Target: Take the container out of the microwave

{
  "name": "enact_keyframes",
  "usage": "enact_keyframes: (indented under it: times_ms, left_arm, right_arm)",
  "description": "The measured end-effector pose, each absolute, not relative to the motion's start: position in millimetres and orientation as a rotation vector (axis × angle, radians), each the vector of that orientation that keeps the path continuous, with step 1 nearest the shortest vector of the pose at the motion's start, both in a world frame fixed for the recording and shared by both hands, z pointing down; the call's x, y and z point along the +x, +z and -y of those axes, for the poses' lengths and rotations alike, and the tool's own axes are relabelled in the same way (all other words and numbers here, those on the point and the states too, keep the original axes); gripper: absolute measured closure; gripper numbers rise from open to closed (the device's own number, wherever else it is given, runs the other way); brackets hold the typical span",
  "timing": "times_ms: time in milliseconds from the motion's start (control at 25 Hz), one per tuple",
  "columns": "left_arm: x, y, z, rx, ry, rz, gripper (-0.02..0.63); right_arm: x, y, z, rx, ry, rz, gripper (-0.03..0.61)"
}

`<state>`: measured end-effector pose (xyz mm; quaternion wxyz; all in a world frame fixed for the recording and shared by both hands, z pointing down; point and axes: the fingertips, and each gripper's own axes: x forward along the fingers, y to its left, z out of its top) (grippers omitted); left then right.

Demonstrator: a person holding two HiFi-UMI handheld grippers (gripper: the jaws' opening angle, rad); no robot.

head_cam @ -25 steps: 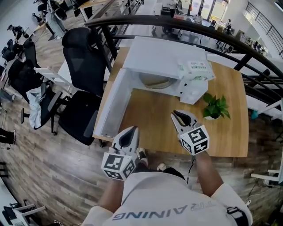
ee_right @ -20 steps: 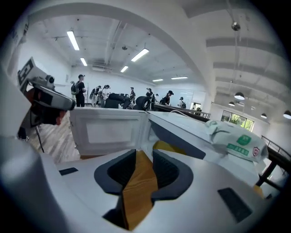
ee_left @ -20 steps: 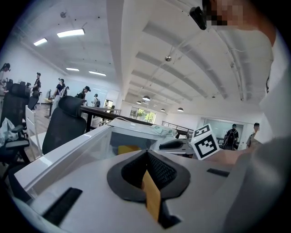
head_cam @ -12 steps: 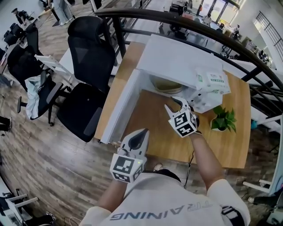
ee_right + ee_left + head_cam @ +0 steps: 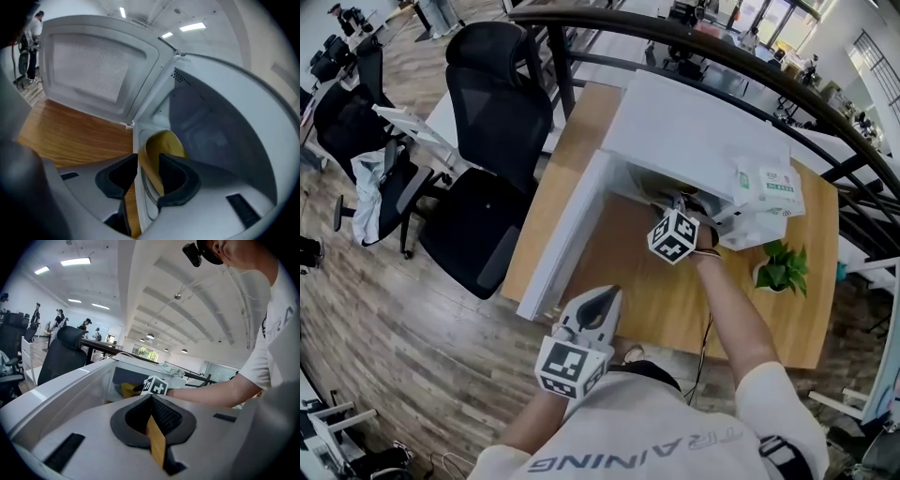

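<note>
Right claw (image 5: 147, 163) wide open astride yellow container (image 5: 165, 140) rim inside microwave (image 5: 215, 126), left claw (image 5: 151, 398) closed, empty

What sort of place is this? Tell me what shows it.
Probably an open-plan office: black swivel chairs stand beside a wooden table bearing a white microwave, with a dark railing and other people behind.
</note>
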<state>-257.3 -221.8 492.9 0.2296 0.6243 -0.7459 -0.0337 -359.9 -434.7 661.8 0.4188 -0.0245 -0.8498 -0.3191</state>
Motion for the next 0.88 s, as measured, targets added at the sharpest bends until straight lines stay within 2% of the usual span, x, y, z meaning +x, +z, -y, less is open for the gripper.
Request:
enact_keyframes:
  times_ms: [160,440,880]
  left_arm:
    - [-257,496,224,1.722,-0.104,2.034,0.583]
    - [-257,497,217,1.702,-0.128,2.024,0.583]
    - [-245,484,219,1.730,-0.161,2.040,0.583]
  right_arm:
    - [-361,679,447,-0.053,-0.820,2.053,0.441]
    - [-361,662,438,-0.090,-0.841,2.075,0.537]
    - [-321,636,391,-0.212,-0.732,2.100,0.548]
